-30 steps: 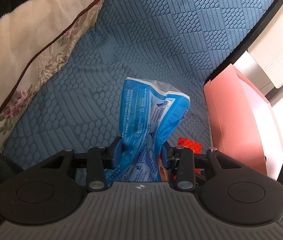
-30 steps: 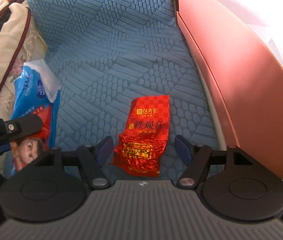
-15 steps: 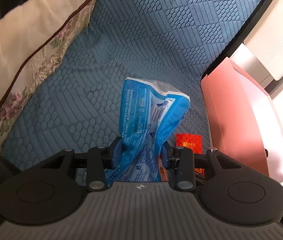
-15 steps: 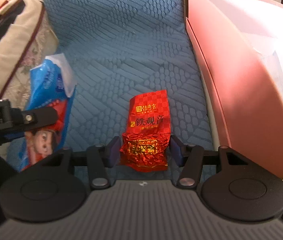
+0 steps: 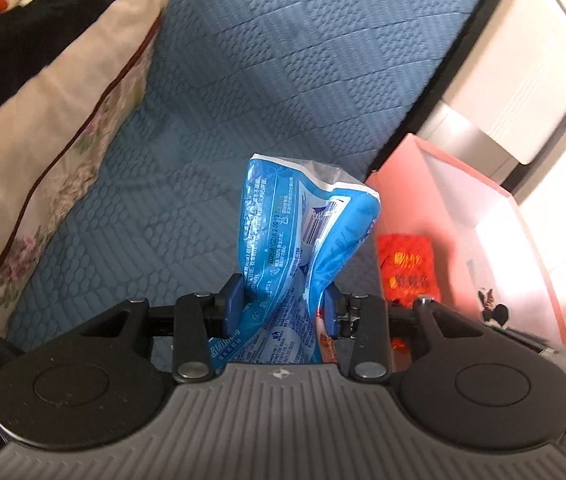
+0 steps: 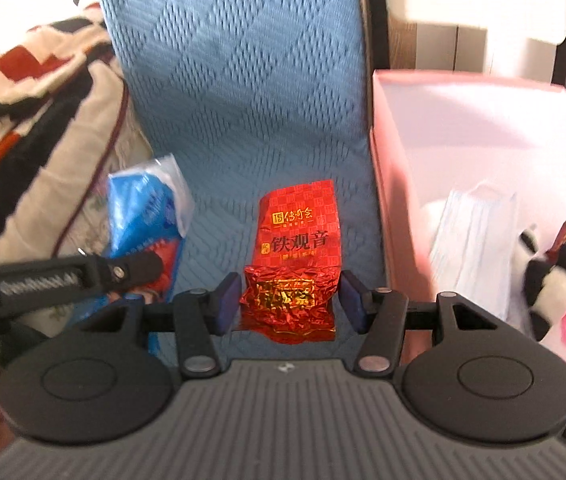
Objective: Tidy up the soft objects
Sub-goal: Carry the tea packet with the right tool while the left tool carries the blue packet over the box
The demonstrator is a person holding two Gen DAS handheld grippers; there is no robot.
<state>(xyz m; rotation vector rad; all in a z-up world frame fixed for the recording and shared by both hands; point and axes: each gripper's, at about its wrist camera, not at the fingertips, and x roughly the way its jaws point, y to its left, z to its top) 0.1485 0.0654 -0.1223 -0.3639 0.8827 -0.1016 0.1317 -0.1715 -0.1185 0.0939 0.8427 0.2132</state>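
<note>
Left claw (image 5: 281,306) clenched on blue tissue pack (image 5: 295,240), pads pinching its crumpled lower part; pack's long axis running forward along the fingers, sealed clear end pointing away from the camera, above blue quilted bed cover (image 5: 263,80). Seen also from the right wrist view, blue tissue pack (image 6: 143,216) at left, just beside the folded patterned blanket (image 6: 31,140).

Right claw (image 6: 290,300) clamped on red foil tea packet (image 6: 297,256), blue fingers (image 6: 229,300) pressing both sides of its wrinkled near end. Packet's long axis lying forward along the claw, flat printed end pointing away toward the far stretch of bed cover; whether lifted or resting, cannot tell.

Pink box (image 6: 379,184) just right of the packet, holding a plush panda (image 6: 551,280) and a pale folded pack (image 6: 475,240).
</note>
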